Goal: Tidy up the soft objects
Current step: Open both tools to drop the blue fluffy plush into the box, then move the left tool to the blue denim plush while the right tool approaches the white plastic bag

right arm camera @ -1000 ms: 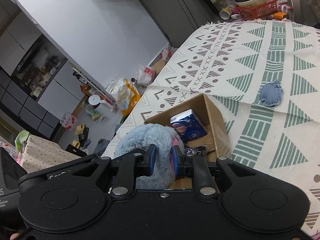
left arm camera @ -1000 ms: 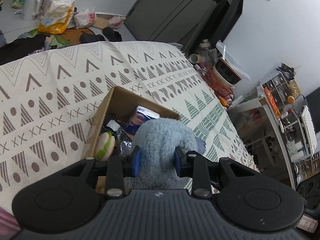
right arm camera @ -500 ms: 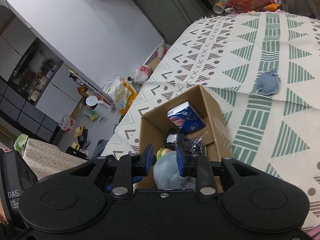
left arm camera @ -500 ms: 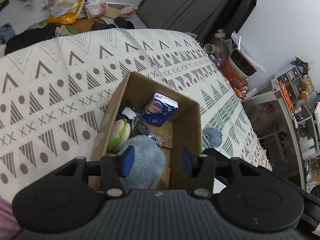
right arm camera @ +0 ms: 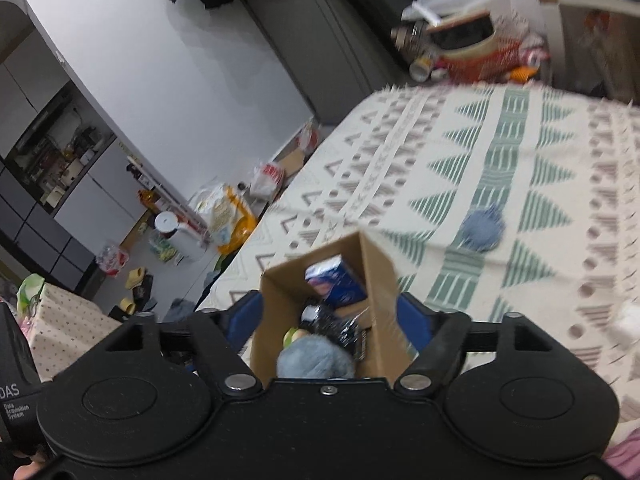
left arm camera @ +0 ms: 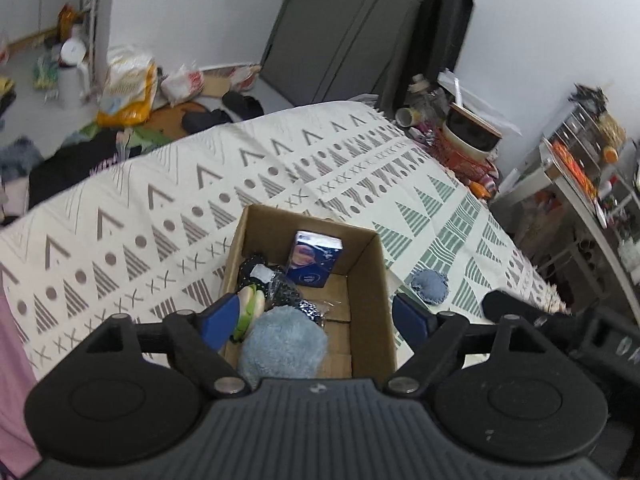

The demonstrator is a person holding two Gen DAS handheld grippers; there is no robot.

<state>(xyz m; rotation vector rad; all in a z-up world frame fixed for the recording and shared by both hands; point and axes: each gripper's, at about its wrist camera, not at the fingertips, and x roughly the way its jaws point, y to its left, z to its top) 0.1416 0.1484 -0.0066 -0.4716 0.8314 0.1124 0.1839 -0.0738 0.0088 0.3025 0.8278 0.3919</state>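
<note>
A cardboard box [left arm camera: 372,280] [right arm camera: 380,276] stands on the patterned blanket [left arm camera: 160,200] [right arm camera: 520,160]. Inside lie a fluffy light-blue plush [left arm camera: 282,346] [right arm camera: 314,358], a blue tissue pack [left arm camera: 316,260] [right arm camera: 336,282], a green-and-cream soft toy [left arm camera: 252,306] and dark shiny wrapping [left arm camera: 280,288] [right arm camera: 340,328]. My left gripper [left arm camera: 316,318] hovers open above the near end of the box, the plush lying loose below it. My right gripper [right arm camera: 330,316] is open too, its blue pads straddling the box from above. A small blue denim pouch [left arm camera: 430,286] [right arm camera: 482,228] rests on the blanket right of the box.
Beyond the blanket's far edge stands an orange basket [left arm camera: 468,160] [right arm camera: 492,60] with a bowl and jars. Bags, a white jug [left arm camera: 74,76] [right arm camera: 176,236] and dark clothes litter the floor at left. A shelf unit [left arm camera: 580,184] stands at right.
Both grippers held the blue plush above the box a second ago. They opened wide, the plush dropped into the box, and both grippers have pulled back and up.
</note>
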